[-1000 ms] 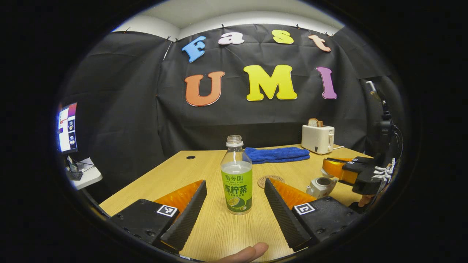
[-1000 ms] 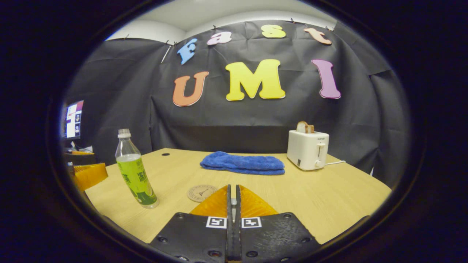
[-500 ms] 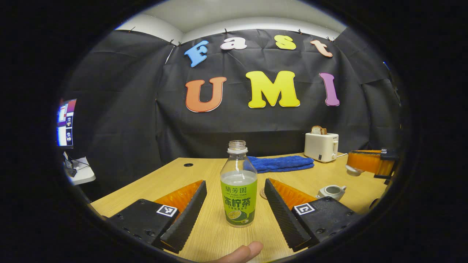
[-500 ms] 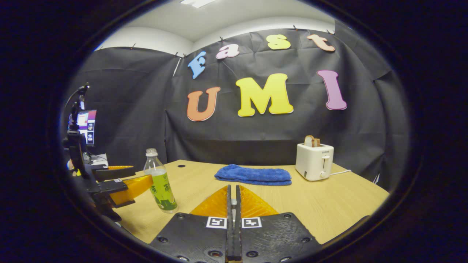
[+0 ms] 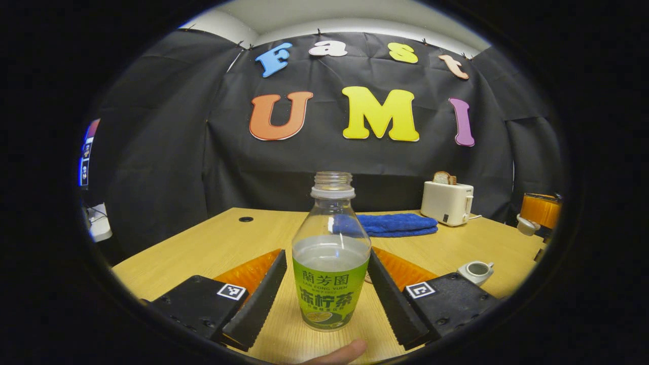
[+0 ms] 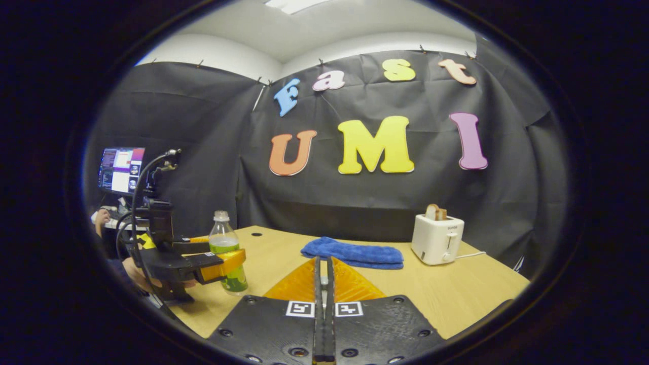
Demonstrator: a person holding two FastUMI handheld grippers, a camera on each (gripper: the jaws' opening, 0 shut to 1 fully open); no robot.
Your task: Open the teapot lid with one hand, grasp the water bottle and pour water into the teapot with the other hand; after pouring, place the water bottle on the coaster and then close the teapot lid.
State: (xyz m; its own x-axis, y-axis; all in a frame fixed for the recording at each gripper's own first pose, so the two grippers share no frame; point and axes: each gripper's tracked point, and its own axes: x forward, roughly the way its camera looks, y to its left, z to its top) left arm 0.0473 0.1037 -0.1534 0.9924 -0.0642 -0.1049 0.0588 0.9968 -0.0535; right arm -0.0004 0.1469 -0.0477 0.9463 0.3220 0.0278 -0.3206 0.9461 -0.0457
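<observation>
Uncapped water bottle (image 5: 330, 263) — part full.

Each gripper (image 5: 327, 291) has black screwed housings with square tags; the left gripper (image 6: 203, 263) carries a looping black cable.

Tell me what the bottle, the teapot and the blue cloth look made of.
Water bottle: clear plastic, see-through above a glossy green label. Teapot: probably glazed ceramic, pale and smooth, though small in view. Blue cloth: soft terry-like fabric, fuzzy and folded.
</observation>
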